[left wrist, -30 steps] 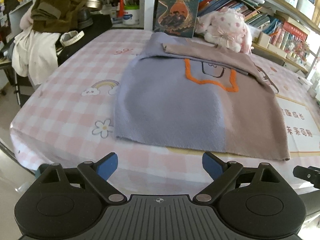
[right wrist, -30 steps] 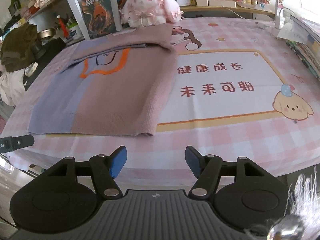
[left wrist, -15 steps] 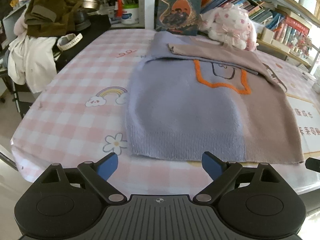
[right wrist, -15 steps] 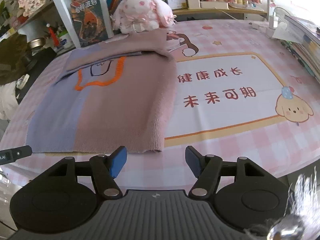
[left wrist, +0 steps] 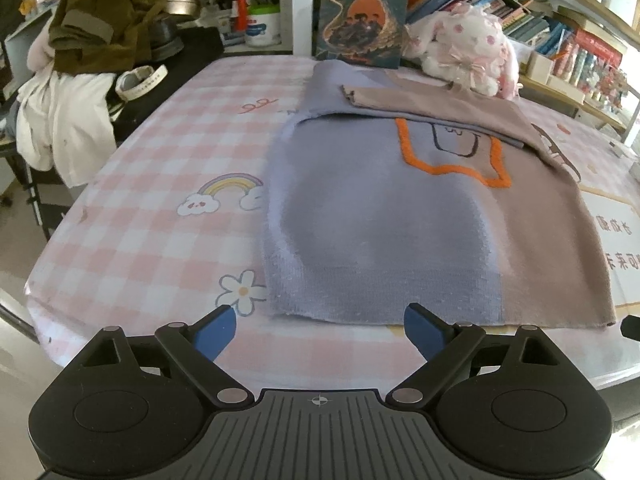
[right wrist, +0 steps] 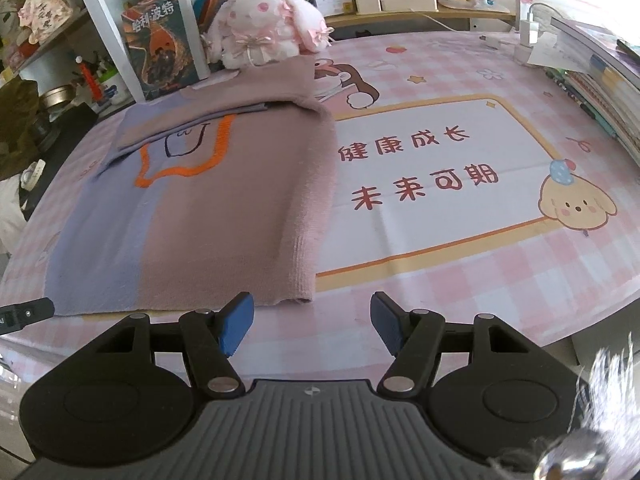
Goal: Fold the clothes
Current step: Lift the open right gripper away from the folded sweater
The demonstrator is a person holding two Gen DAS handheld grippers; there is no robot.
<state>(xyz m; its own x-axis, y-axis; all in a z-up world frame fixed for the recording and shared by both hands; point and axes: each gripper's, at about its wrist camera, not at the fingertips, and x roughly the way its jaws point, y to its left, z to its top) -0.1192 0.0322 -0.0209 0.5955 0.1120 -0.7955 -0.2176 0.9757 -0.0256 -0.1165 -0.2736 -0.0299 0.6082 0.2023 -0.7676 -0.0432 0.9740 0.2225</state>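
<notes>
The sweater (left wrist: 400, 216) lies flat just beyond the left gripper (left wrist: 320, 330) and right gripper (right wrist: 312, 322). Both are open and empty (hem nearest).

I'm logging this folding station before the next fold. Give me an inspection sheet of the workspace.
Surface: pink checked tablecloth, printed panel at one side.
Job's things: sweater flat, sleeves folded across the chest, hem nearest the grippers.
Clutter: plush toy and book at the far edge.
Grippers: left gripper and right gripper open, empty, short of the hem.
Cables: white charger lead, far corner.
Surroundings: bookshelves; heaped clothes beside the table.
</notes>
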